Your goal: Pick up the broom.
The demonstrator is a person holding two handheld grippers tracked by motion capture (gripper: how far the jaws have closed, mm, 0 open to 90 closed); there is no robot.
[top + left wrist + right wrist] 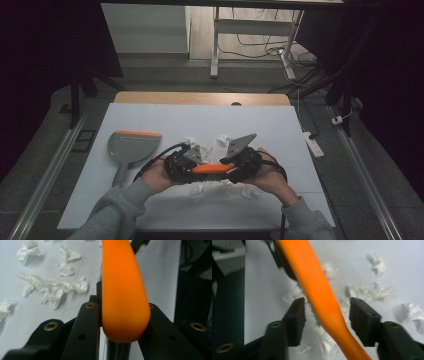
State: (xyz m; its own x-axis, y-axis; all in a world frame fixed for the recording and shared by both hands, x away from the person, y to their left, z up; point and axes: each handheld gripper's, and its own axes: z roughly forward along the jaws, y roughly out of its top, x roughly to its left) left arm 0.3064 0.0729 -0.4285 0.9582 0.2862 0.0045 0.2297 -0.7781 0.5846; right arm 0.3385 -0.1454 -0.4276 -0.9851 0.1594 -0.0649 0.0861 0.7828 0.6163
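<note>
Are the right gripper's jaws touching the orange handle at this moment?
Apart. In the right gripper view the orange handle runs between the right gripper pads, with white table visible on both sides of it.

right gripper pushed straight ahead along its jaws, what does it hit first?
Likely the orange handle, which already lies between the right gripper's open jaws. Past it, probably the paper scraps on the table; depth is unclear.
</note>
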